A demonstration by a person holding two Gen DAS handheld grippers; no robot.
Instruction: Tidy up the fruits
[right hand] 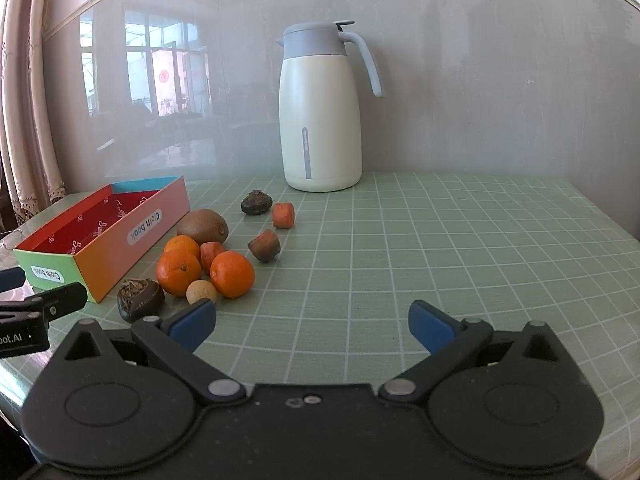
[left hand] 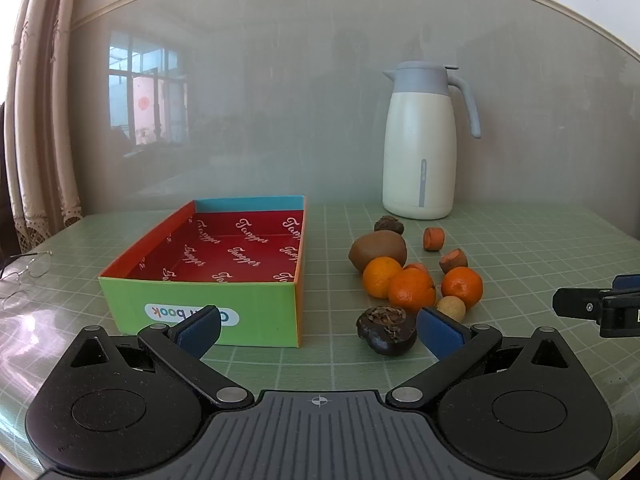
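Left wrist: left gripper (left hand: 319, 330) spread, empty; fruit cluster (left hand: 414, 276) just ahead-right, box (left hand: 208, 308) ahead-left.

green grid table (right hand: 440, 240): box (right hand: 132, 236), fruits (right hand: 232, 274), jug (right hand: 320, 120), glasses (left hand: 24, 268)

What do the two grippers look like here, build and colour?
Both alike: matte black plastic bodies with two round discs, angled black link arms on silver pivot pins, blue padded fingers. The left gripper has a ribbed centre plate with a crosshair mark. The right gripper has a plain plate. No cables or sleeves visible.
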